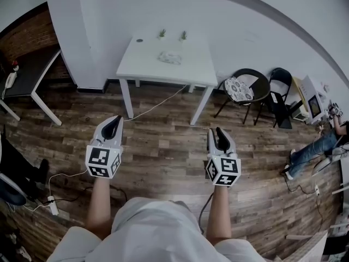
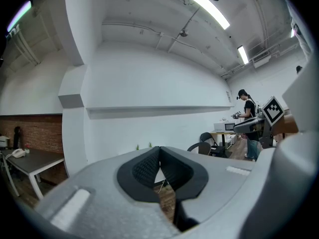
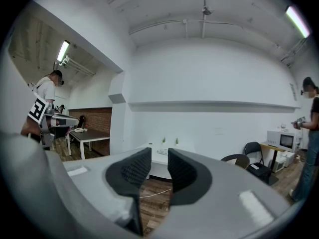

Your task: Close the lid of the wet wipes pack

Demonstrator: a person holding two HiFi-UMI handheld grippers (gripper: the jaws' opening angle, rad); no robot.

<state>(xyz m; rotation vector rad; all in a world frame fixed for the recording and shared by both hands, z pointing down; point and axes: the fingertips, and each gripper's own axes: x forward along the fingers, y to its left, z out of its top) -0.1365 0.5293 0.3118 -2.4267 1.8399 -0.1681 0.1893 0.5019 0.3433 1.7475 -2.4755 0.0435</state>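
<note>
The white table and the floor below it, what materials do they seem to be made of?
The table looks like painted or laminated board: smooth, matte white, with square legs. The floor looks like wood or wood-look laminate: brown planks with visible grain.

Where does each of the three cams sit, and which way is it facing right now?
Head view: on the person's head, aimed forward and steeply down at the wood floor and white table; shows left gripper, right gripper, forearms, torso.
Left gripper view: on the left gripper, looking along its closed jaws toward the white wall.
Right gripper view: on the right gripper, looking between its parted jaws at the table and wet wipes pack.
Shared: the head and right gripper views both show table and pack.
</note>
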